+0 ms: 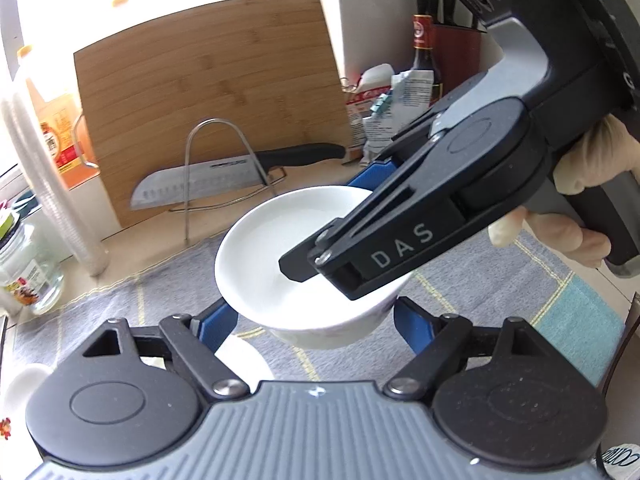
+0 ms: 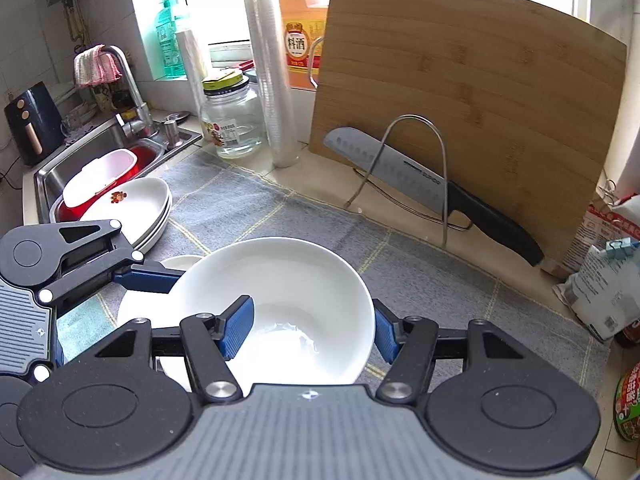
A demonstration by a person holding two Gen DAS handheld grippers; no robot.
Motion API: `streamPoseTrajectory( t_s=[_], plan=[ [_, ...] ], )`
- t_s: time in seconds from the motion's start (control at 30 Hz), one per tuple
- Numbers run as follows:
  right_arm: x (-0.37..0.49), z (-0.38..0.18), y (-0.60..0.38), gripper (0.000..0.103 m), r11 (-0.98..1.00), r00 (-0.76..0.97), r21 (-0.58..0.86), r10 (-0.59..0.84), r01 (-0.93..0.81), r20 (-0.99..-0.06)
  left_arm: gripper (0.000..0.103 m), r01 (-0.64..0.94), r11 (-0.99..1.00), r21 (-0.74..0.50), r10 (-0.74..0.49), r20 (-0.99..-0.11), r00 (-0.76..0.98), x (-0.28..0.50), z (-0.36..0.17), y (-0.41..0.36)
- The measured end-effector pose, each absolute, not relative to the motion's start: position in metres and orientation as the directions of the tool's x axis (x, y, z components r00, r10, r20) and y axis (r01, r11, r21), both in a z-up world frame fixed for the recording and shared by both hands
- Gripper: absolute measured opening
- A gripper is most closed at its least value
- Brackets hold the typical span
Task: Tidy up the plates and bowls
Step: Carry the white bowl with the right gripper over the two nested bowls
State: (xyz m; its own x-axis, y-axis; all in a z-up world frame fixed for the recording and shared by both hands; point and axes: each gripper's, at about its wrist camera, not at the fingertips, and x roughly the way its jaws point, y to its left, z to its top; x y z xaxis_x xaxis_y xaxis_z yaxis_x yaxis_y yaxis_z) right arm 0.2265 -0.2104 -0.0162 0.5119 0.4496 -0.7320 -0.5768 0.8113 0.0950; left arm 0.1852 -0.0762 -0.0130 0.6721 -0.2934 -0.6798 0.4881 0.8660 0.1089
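A white bowl (image 2: 276, 304) is clamped at its rim by the right gripper (image 2: 314, 330) and across its body by the left gripper (image 1: 312, 316). Being glazed, stiff and breakable, it is judged slippery and best held by rim and wall.

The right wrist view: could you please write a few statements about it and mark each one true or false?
1. A knife rests in the wire rack. True.
2. The cutting board lies flat on the counter. False: it stands upright behind the rack.
3. One finger of the right gripper is inside the white bowl. True.
4. The stacked plates sit beside the knife handle. False: they sit at the sink.
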Motion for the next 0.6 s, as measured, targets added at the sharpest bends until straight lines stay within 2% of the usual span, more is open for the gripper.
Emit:
streamPoseTrajectory(
  t_s=[0.6],
  plan=[
    [0.227, -0.021, -0.135, 0.067, 0.730, 0.448, 0.100, 0.516, -0.676, -0.730, 0.085, 0.367, 0.926, 0.087, -0.208, -0.695, 0.689, 0.175, -0.016, -0.014]
  ],
)
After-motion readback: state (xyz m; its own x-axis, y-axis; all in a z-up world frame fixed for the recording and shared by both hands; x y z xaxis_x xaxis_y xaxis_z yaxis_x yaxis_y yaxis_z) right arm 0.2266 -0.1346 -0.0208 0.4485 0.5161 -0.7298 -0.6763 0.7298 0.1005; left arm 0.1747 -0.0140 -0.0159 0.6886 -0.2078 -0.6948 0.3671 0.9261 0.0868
